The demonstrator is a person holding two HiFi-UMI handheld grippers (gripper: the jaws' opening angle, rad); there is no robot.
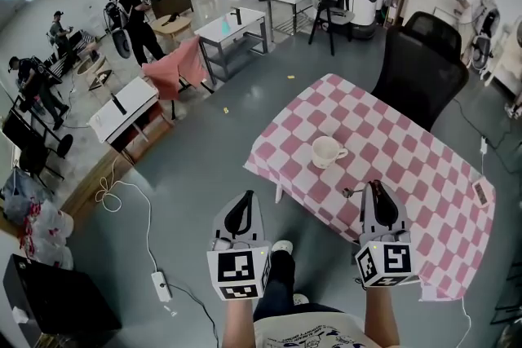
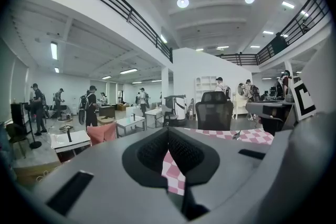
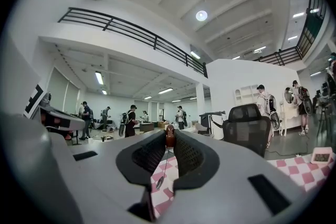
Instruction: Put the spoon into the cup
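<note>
Between the jaws of the right gripper (image 3: 170,134) sits the spoon (image 3: 169,138), clenched at its brown handle near the jaw tips. Its thin stem hangs below them, with the bowl lowest. Ahead of those jaws and a little to their left, well apart from the tips, the white cup (image 1: 326,151) stands upright on the pink-checked worktop (image 1: 391,143). The left gripper (image 2: 168,131) has its jaws pressed together with nothing in them; beyond their tips lies the worktop's near corner.
</note>
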